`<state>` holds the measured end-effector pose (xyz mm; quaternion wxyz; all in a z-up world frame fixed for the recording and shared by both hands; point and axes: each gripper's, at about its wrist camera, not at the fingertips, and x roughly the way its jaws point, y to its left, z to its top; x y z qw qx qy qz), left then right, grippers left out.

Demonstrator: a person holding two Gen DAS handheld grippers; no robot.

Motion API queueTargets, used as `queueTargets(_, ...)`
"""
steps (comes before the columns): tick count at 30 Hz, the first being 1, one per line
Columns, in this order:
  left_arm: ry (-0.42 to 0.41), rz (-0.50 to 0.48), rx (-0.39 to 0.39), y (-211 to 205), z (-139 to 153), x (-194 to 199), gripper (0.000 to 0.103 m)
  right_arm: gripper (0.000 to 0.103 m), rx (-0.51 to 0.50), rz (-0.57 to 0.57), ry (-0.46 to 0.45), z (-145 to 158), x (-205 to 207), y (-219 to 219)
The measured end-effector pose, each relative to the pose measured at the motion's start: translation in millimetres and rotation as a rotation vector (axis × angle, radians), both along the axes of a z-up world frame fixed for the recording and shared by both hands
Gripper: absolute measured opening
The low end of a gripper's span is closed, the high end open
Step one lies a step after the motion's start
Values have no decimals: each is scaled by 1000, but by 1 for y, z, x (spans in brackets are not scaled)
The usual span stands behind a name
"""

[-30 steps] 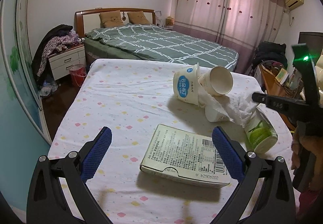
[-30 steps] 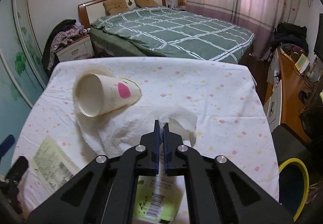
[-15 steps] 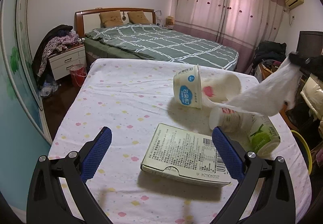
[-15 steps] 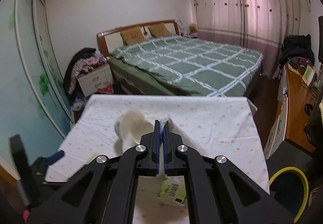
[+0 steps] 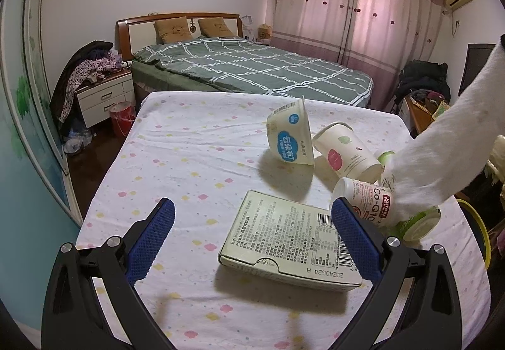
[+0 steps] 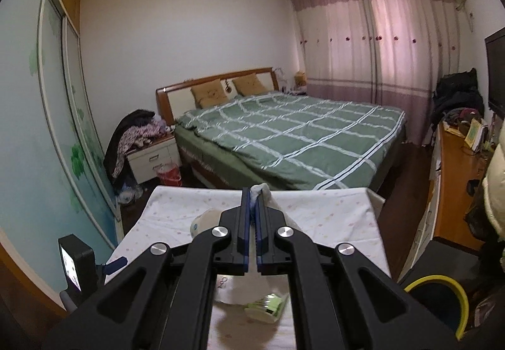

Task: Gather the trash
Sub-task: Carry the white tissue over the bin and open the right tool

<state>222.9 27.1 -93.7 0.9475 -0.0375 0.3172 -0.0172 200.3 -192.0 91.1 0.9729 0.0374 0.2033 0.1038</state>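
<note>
My right gripper is shut on a white tissue and holds it up above the table; the tissue hangs stretched at the right of the left wrist view. My left gripper stands open low over the table, with a flat cardboard box lying between its blue pads. Beyond the box lie a tipped white pudding tub, a paper cup on its side, a white Co-Q10 bottle and a green-labelled bottle, also seen as the green-labelled bottle.
The table wears a white flower-print cloth. A yellow-rimmed bin sits on the floor to the right of the table. A green checked bed, a nightstand and a wooden desk stand beyond.
The right gripper rose and tilted up with the tissue, pulling it off the pile. The paper cup rolled over, and the Co-Q10 bottle came into sight. The left gripper stayed put.
</note>
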Motion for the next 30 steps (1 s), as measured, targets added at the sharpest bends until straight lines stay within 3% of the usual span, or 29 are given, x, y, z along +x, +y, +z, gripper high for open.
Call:
queueTargets(10, 6, 3, 17, -2, -3, 2, 98, 3, 0, -160, -27, 8, -24, -68)
queueTargets(17, 3, 5, 29, -5, -3, 0, 98, 3, -4, -334, -13, -1, -38, -133)
queueTargets(23, 0, 7, 41, -7, -3, 0, 98, 3, -12, -480, 64, -32, -40, -191)
queueTargets(30, 3, 5, 58, -9, -4, 1, 98, 3, -2, -551, 215, -86, -28, -231)
